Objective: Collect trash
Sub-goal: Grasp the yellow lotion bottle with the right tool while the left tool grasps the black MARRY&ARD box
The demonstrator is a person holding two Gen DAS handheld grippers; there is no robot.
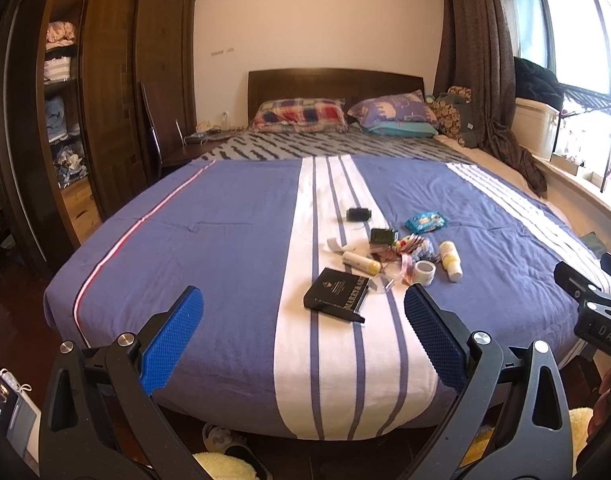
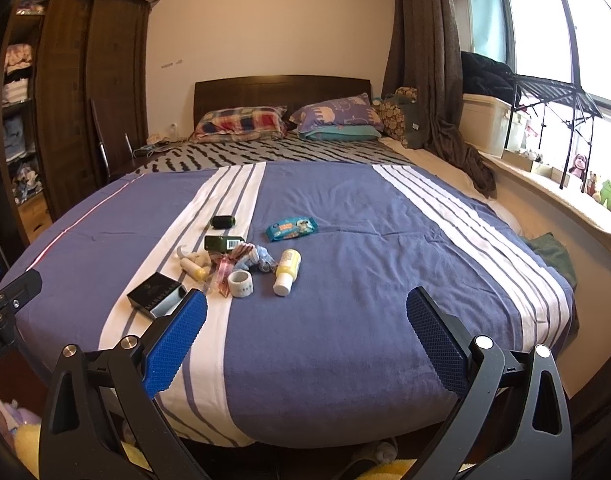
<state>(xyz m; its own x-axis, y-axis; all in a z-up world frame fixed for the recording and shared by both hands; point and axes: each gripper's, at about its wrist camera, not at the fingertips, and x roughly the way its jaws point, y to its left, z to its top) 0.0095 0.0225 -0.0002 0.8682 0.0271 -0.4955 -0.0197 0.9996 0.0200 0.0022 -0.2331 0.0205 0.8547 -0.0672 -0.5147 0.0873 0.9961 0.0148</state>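
Note:
A heap of small items lies on the blue-and-white striped bedspread [image 1: 225,248]. It holds a black box [image 1: 337,294] [image 2: 155,294], two yellow-and-white bottles [image 1: 451,260] [image 2: 287,266], a tape roll [image 1: 424,272] [image 2: 240,284], a teal wipes pack [image 1: 425,222] [image 2: 291,228], a dark green box [image 1: 383,236] [image 2: 221,243], a black spool [image 1: 358,214] [image 2: 222,221] and crumpled wrappers and ribbon [image 1: 409,246] [image 2: 245,258]. My left gripper [image 1: 303,332] is open and empty at the foot of the bed, short of the heap. My right gripper [image 2: 305,334] is open and empty to its right.
Pillows [image 1: 301,114] and a dark headboard [image 1: 333,80] stand at the far end. A brown wardrobe [image 1: 117,100] is on the left. A curtain [image 2: 429,60], window sill with toys [image 2: 601,196] and a drying rack [image 2: 553,96] are on the right. Slippers [image 1: 221,438] lie under the bed's foot.

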